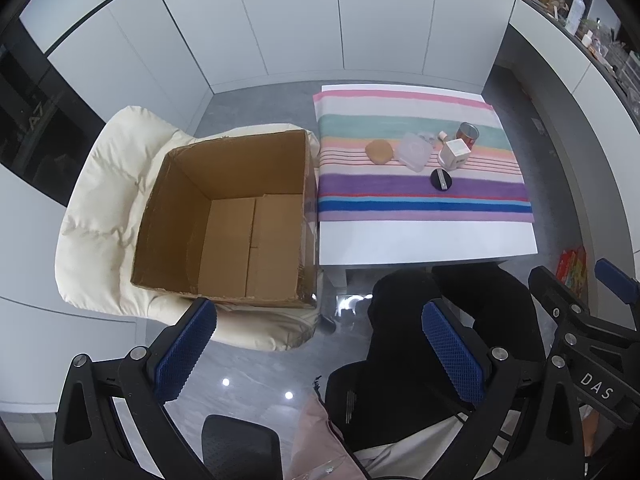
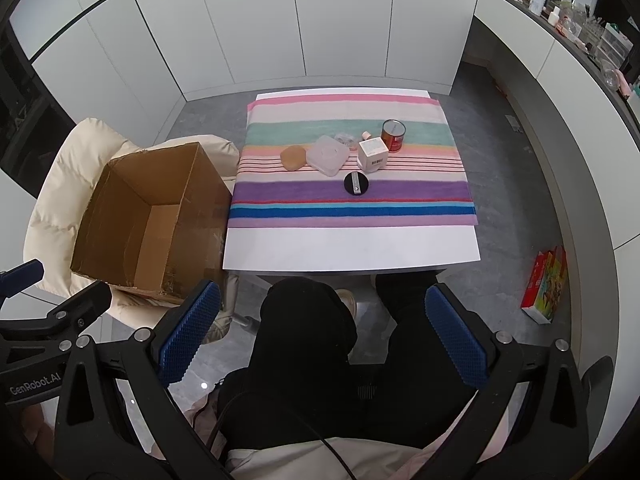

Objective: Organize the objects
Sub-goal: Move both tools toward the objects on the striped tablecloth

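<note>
Two grippers, left [image 1: 320, 344] and right [image 2: 322, 334], both wide open, holding nothing, over the lap.

White cabinets [image 2: 340, 20], grey floor [image 2: 512, 184], white table [image 2: 352, 248] with striped cloth [image 2: 352, 192]; empty box [image 1: 236, 216] on cream chair [image 1: 100, 208]; container [image 2: 328, 156], carton [image 2: 372, 154], can [image 2: 393, 135], soap [image 2: 293, 158], black disc [image 2: 356, 184] clustered mid-cloth.

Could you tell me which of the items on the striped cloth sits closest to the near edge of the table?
The black round disc with a silver strip across it. It lies alone on the purple stripe, while the tan piece, clear container, white box and red can sit farther back.
</note>
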`<state>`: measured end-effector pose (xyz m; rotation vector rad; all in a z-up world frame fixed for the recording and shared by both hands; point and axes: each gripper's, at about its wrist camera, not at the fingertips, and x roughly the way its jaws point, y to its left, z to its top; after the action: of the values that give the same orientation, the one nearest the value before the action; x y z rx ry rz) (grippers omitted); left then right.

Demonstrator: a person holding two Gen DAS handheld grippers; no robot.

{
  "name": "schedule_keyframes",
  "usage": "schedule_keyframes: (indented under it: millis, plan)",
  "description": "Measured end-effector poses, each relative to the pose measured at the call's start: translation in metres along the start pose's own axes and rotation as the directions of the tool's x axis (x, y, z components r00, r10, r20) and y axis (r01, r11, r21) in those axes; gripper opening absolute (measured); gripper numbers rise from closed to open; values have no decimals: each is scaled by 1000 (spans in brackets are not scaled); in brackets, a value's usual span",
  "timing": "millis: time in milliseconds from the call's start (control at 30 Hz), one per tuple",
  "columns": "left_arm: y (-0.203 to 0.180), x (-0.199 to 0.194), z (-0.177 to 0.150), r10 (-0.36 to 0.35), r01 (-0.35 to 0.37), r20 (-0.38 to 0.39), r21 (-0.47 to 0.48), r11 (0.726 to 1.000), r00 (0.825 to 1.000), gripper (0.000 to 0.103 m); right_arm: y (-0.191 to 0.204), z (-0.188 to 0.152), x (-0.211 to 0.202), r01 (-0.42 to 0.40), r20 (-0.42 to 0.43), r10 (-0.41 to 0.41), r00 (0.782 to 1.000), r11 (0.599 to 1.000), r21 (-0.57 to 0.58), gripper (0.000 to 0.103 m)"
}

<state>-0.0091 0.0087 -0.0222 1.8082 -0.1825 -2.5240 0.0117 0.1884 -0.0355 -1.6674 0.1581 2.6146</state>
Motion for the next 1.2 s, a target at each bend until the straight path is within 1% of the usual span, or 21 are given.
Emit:
schedule_keyframes:
  millis: [200,300,333,367,533,633,767,900,1033,1200]
  plan:
    - [1,7,3,-28,28,-17,-26,999,999,103,-6,1,0,1,10,-1,1000,1000,9,103]
    - [-4,7,4,-34,34,-8,-25,999,999,103,-11,3,1,3,13,-3,1000,1000,22,103]
    - [-6,8,4,-41,41,-5,-20,999,999,103,-14,6,1,2,12,-3,1000,1000,26,103]
    - [-8,9,5,-57,57,0,6,998,998,103,-16,7,1,-1,12,1,1000,1000,27,103]
    - [-16,21,6,-108,107,-26,-9,994,994,103,-30,13,-1,-3,21,3,1000,999,34,103]
    - [-24,22,7,-117,117,-21,-4,993,993,103,-43,17,-3,-1,31,-1,1000,999,48,103]
    - [-40,18,9,-117,117,1,15,993,993,103,-62,21,-1,-1,33,-1,999,997,76,103]
    - [-59,14,15,-154,154,13,24,988,988,103,-84,23,0,-16,37,12,999,994,106,103]
    - [-83,14,23,-170,170,13,45,984,985,103,-100,24,-1,-16,59,11,998,996,82,103]
    - [-112,13,29,-197,195,21,66,979,980,103,-127,23,3,-20,67,14,998,996,89,103]
